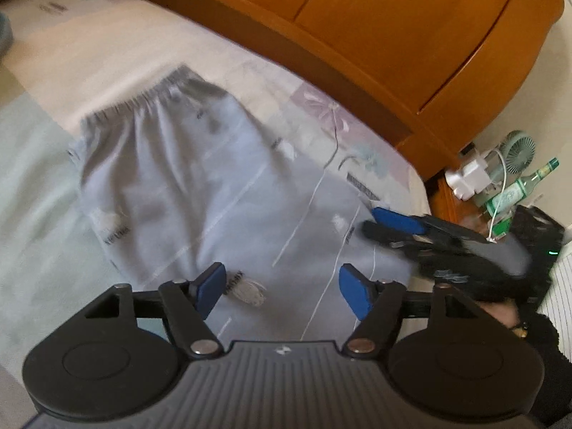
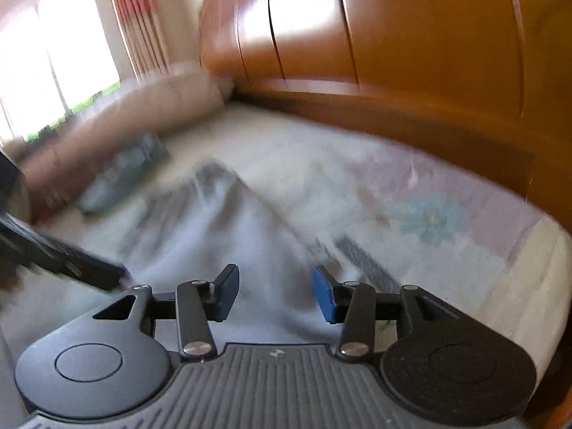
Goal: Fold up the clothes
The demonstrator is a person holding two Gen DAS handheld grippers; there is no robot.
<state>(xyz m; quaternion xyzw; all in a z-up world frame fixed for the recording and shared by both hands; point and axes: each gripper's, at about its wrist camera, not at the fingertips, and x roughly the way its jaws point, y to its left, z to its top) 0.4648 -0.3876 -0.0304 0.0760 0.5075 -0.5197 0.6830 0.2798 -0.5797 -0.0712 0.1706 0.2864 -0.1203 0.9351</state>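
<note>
Nearest, left gripper: the black two-finger left gripper with blue pads (image 1: 282, 295) hangs over the near part of the garment, fingers spread wide apart, nothing between them.
Right gripper: the black right gripper with blue pads (image 2: 275, 293) also stands with its fingers apart and empty, above the near end of the same cloth; in the left wrist view it reaches in from the right (image 1: 397, 225) over the cloth's right edge, though blur hides whether it touches.
Person: a dark fuzzy sleeve (image 1: 500, 271) shows behind the right gripper.
Task garment: pale grey-blue trousers with small printed marks and an elastic gathered waistband (image 1: 200, 178) lie spread flat on the bed, waistband at the far end, legs running toward the grippers.
Bed: a cream and pastel floral bedsheet (image 1: 107, 53) lies under the trousers.
Farther off: an orange-brown wooden headboard (image 1: 393, 18) runs along the bed's far side.
Bedside: a small green fan (image 1: 518, 152), a green glass bottle (image 1: 525, 186) and a white charger (image 1: 472, 173) sit together beyond the bed's corner.
Far left: a blurred grey-green folded cloth (image 2: 121, 175) lies by a beige bolster (image 2: 118, 136).
</note>
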